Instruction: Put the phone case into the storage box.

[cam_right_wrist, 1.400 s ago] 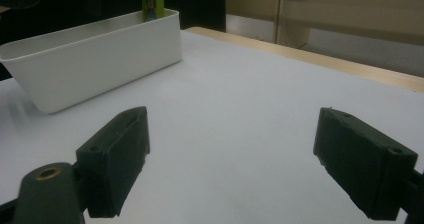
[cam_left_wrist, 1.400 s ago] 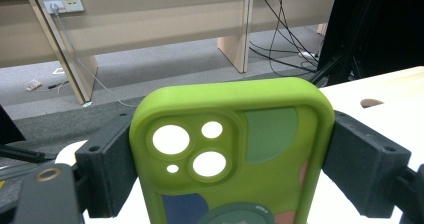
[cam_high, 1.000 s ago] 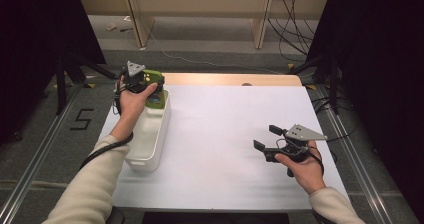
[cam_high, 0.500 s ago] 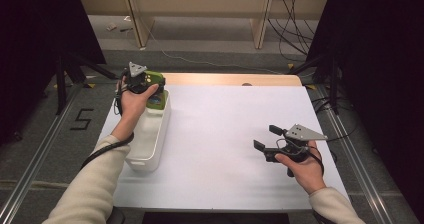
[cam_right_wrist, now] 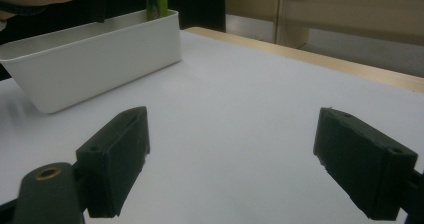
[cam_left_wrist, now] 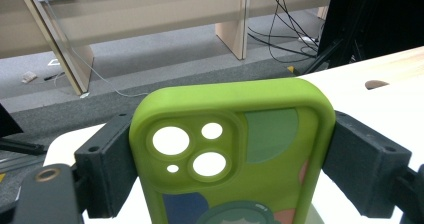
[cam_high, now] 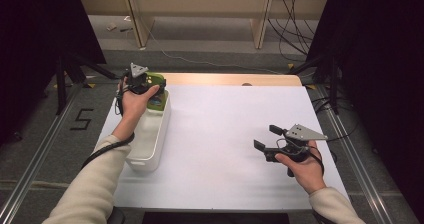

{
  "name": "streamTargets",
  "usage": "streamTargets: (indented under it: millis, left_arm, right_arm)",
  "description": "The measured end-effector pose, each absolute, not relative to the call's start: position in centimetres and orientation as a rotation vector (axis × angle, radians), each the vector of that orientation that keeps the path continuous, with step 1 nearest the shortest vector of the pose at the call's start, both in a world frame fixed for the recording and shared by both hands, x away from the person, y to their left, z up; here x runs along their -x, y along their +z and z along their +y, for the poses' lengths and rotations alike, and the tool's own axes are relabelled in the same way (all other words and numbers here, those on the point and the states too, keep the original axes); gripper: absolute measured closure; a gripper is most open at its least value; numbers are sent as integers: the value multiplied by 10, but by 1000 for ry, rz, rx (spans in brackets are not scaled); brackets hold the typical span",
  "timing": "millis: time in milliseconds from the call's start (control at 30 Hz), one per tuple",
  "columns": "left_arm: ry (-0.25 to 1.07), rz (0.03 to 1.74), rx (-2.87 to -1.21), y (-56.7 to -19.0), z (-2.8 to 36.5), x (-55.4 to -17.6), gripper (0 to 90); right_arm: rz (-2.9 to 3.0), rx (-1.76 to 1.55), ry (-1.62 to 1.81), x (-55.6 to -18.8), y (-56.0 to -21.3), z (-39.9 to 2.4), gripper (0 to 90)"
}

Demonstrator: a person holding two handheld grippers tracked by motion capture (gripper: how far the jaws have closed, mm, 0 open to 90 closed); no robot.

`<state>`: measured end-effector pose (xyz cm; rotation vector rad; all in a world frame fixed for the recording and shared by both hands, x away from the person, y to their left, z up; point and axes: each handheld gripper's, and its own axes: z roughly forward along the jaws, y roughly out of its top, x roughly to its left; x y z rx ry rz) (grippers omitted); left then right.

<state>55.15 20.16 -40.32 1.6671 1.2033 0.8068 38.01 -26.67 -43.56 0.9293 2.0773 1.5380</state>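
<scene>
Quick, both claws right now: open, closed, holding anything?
Left claw: closed on the green phone case, above the white bin.
Right claw: open, holding nothing.

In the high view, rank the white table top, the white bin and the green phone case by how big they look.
Largest to smallest:
1. white table top
2. white bin
3. green phone case, clamped in the left hand-held gripper over the bin's far end, partly hidden by the hand.
</scene>
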Motion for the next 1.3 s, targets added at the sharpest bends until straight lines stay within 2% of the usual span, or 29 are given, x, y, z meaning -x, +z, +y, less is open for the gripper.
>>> streamTargets:
  millis: [1300]
  left_arm:
    - [772, 1245, -1712, -417, 200, -561, 150]
  right_arm:
    - [2089, -936, 1526, -381, -437, -267, 158]
